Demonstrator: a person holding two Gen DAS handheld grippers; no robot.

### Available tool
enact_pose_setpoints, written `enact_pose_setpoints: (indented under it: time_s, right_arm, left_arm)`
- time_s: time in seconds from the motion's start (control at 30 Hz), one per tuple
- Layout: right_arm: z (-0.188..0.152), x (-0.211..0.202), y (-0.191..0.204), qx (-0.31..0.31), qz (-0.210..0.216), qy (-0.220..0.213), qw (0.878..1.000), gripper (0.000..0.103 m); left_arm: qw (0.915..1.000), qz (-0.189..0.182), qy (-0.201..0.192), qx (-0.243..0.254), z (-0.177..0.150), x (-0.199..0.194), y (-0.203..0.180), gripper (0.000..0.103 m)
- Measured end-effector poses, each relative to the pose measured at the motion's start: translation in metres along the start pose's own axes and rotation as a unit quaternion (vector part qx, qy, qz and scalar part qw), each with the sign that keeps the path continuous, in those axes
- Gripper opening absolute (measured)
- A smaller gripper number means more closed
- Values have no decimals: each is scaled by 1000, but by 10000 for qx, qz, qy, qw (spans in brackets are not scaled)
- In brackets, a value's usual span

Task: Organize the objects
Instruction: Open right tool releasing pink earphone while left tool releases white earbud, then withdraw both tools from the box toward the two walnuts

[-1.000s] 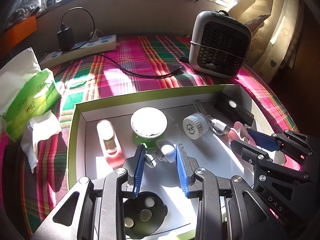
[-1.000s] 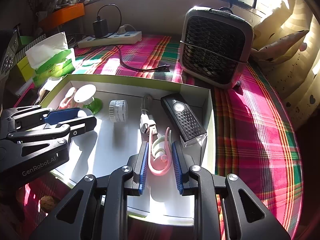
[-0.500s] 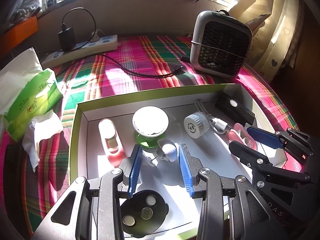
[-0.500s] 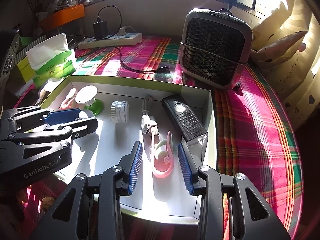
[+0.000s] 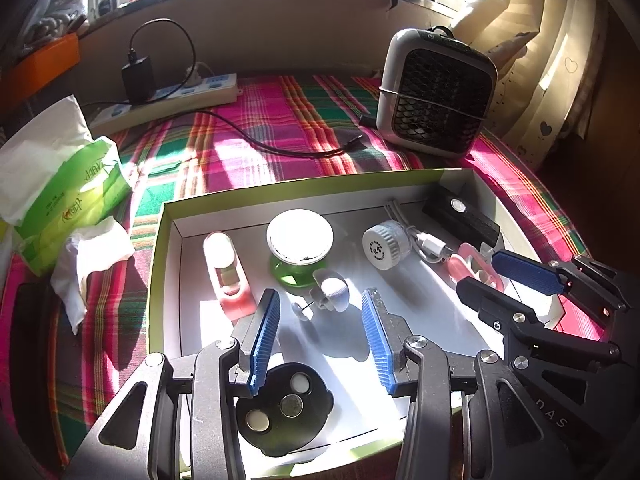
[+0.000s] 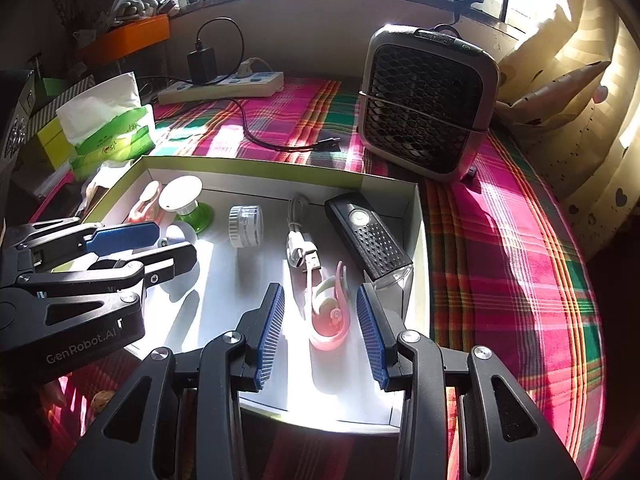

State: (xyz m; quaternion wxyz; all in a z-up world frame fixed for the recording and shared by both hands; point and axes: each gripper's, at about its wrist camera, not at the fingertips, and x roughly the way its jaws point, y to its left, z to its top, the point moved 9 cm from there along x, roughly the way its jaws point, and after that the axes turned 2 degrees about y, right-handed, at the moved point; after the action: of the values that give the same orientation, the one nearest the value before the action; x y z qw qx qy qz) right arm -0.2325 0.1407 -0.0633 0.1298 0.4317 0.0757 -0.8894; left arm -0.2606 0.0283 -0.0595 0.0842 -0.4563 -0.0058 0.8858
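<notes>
**Two claws stand open over the tray**

Both claws hang over the shallow white tray [image 5: 160, 264] with the green rim, which lies on the checked pink and green cloth [image 6: 500, 240].

The left gripper [image 5: 320, 334] has just been opening its jaws. They stand about half apart and hold nothing. Just ahead of its tips, in the gap, lies a small white earpiece [image 5: 330, 290], free on the tray floor. Under the left jaw sits a black round disc [image 5: 282, 408] with three metal buttons. Further ahead stand a green stand with a white top [image 5: 299, 242] and a pink holder [image 5: 226, 272], left of it.

The right gripper [image 6: 320, 328] is parted too, after it opened a moment ago. The pink clip [image 6: 330, 312] lies between the blue pads, but the pads do not press it. Close to its right jaw lies a black flashlight [image 6: 370, 236], and ahead a white USB cable [image 6: 302, 248] and a round white cap [image 6: 245, 226].

Beyond the tray stand a small grey fan heater [image 6: 428, 100], a power strip [image 6: 220, 86] with a black charger, and a green tissue pack [image 6: 114, 132].
</notes>
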Motion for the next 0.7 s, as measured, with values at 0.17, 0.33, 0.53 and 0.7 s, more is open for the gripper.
enact_pose_setpoints:
  time_s: [0.17, 0.33, 0.53, 0.7]
  right_arm:
    - [-1, -11, 1, 52, -3, -101, 9999, 39]
    - [-4, -22, 1, 105, -2, -191, 9998, 45]
    - [-7, -34, 3, 132, -20, -282, 9995, 45]
    - [-11, -44, 7, 133, -20, -346, 9993, 45]
  left_arm:
    - [10000, 10, -91, -7, -2, -10, 0, 41]
    - [9997, 64, -222, 13, -5, -22, 0, 41]
    - [9994, 41, -338, -18, -11, -37, 0, 41]
    - [9991, 79, -425, -26, -18, -49, 1, 41]
